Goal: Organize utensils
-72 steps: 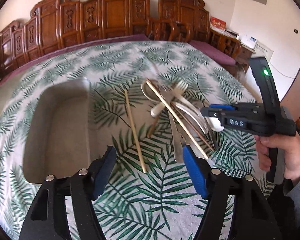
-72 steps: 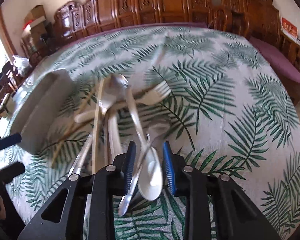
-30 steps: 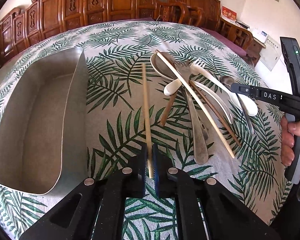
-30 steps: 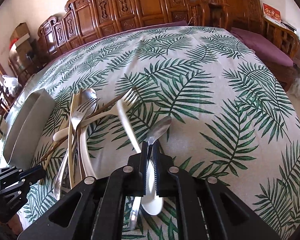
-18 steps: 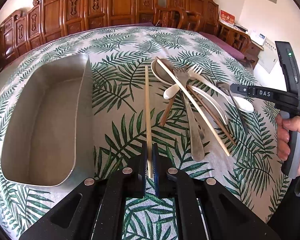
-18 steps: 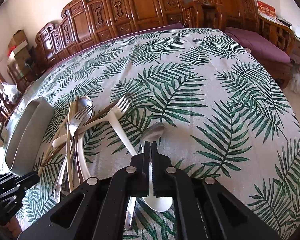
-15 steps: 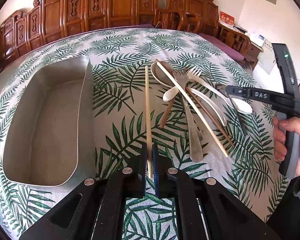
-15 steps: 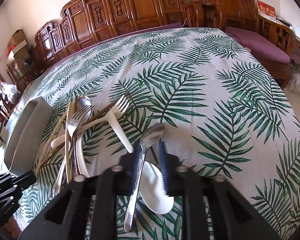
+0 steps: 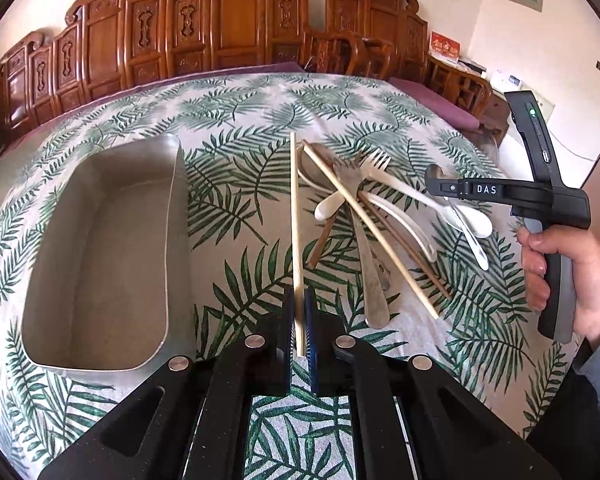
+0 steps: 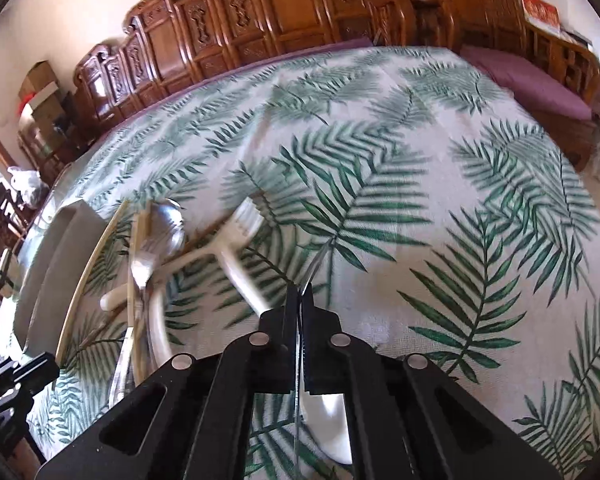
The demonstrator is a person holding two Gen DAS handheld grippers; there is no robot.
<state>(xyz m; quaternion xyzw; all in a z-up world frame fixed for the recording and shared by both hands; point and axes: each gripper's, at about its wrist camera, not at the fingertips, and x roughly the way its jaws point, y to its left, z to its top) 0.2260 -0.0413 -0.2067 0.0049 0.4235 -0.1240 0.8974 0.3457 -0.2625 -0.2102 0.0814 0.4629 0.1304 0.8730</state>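
On a palm-print tablecloth (image 9: 236, 184), the left gripper (image 9: 299, 320) pinches one end of a pale chopstick (image 9: 295, 216), just right of an empty metal tray (image 9: 172, 240). The right gripper (image 10: 299, 304), its jaws having just closed, clamps a steel spoon (image 9: 466, 224) by its handle, held in a hand (image 9: 564, 276). Beside it, between the grippers, lies the pile: a white fork (image 9: 400, 184), a metal fork (image 9: 360, 216), white spoons and more chopsticks, crossed over one another.

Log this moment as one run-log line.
left hand-held gripper: shut on chopstick | right hand-held gripper: shut on metal spoon | tray: empty
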